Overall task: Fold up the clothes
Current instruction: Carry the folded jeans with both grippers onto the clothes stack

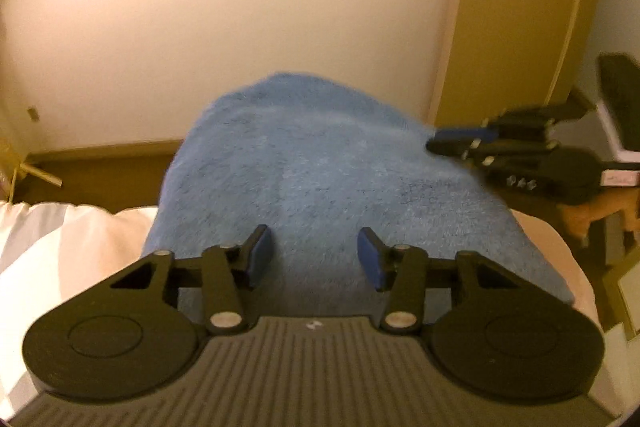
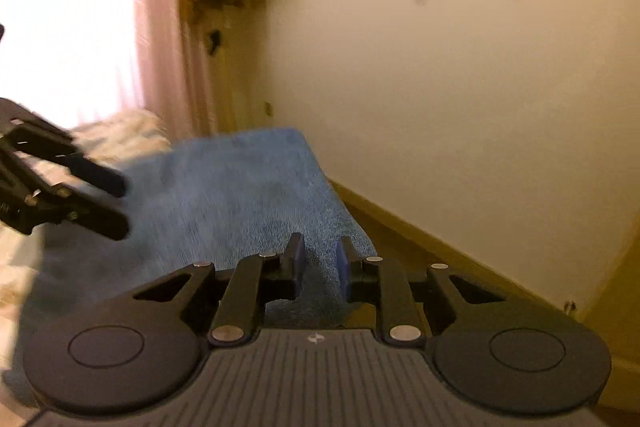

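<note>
Left tongs [image 1: 314,257] parted, fuzzy blue towel [image 1: 320,167] flat

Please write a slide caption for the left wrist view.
Open left gripper above a blue towel; right gripper at its edge.

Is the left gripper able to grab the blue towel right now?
Probably yes. The left gripper is open just above the blue towel, and nothing lies between its fingers and the cloth.
</note>
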Motion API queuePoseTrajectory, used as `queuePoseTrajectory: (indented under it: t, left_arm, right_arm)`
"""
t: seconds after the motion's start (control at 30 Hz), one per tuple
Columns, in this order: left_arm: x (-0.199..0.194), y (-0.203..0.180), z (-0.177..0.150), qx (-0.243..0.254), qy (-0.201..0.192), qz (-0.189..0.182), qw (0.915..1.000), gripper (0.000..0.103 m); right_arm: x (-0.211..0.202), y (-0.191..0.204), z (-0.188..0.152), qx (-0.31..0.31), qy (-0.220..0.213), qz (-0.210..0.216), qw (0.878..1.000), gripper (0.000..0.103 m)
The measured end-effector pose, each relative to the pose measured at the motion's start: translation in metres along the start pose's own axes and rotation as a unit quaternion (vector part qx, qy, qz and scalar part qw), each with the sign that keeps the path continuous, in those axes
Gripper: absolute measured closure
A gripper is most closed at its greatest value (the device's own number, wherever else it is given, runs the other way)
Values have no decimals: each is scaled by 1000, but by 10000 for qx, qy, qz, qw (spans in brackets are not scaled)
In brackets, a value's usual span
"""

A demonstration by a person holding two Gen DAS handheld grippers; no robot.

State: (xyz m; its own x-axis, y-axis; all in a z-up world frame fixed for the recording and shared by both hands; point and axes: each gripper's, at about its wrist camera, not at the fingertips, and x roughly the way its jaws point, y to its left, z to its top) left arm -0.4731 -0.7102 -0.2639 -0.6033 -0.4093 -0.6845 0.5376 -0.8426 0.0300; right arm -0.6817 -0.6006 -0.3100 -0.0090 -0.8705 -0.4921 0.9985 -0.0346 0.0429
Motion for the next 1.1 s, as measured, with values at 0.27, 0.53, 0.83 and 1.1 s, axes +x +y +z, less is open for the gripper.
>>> queuePoseTrajectory:
  t: [0.27,0.53,0.83,1.1]
  left_arm:
    - [-8,4,0,-119,-165,221,9996,58]
    - [-20,13,37,-325,-391,455,9977,58]
    - [50,43,49,-930,150,733,9929,67]
    - [32,39,47,-872,59,953,9916,68]
  right_arm:
    - [5,20,-34,-284,-237,-4,9993,90]
    - [-26,0,24,135,-421,400,9982,88]
    - [32,-19,32,541,225,373,9976,83]
    - [43,-58,19,2153,548,896,9709,85]
